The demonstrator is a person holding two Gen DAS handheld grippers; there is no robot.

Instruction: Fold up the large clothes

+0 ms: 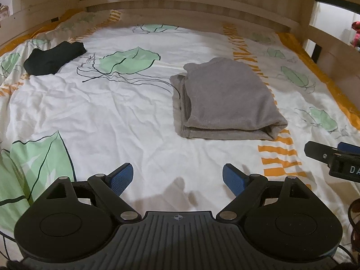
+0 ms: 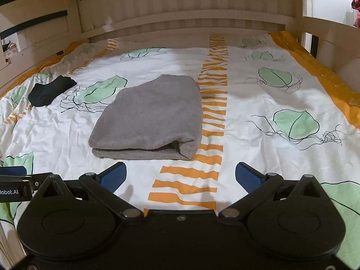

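Apparently done folding, the gray garment [image 2: 148,114] lies stacked at mid-frame on the bedspread [image 2: 247,103], while the left gripper [image 1: 177,177] and right gripper [image 2: 181,176] hover wide and empty below it, a dark bundle [image 1: 54,57] upper left.

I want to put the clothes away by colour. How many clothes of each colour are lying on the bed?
Grey: 1, the folded grey garment in the middle of the bedspread.
Black: 1, the small black garment near the far left edge.
Total: 2 pieces of clothing.
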